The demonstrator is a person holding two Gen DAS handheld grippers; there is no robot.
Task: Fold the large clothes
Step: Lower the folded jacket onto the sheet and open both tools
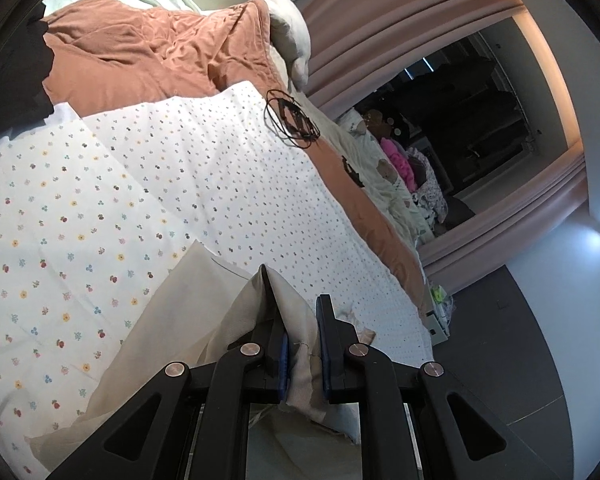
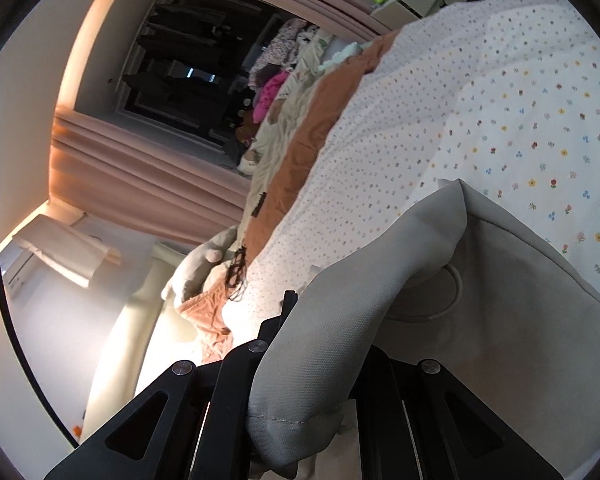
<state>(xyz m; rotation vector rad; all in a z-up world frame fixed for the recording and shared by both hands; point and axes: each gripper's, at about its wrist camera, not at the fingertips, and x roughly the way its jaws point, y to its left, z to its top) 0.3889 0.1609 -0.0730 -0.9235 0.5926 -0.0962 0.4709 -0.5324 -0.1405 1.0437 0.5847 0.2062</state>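
Garment [image 1: 236, 320] pinched by L gripper [image 1: 296, 308] & R gripper [image 2: 320, 320] (over floral sheet [image 1: 100, 200]).

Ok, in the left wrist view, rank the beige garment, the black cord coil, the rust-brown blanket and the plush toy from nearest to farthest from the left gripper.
1. Beige garment, clamped in the left gripper.
2. Black cord coil, on the floral sheet, straight ahead.
3. Rust-brown blanket, beyond the sheet, upper left.
4. Plush toy, by the blanket's far edge; almost level with the blanket.

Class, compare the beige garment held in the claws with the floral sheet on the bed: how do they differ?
The beige garment is plain; the floral sheet has small printed flowers. The garment hangs bunched and lifted, gripped by the left claw and right claw; the sheet lies spread flat. Both are pale fabric.
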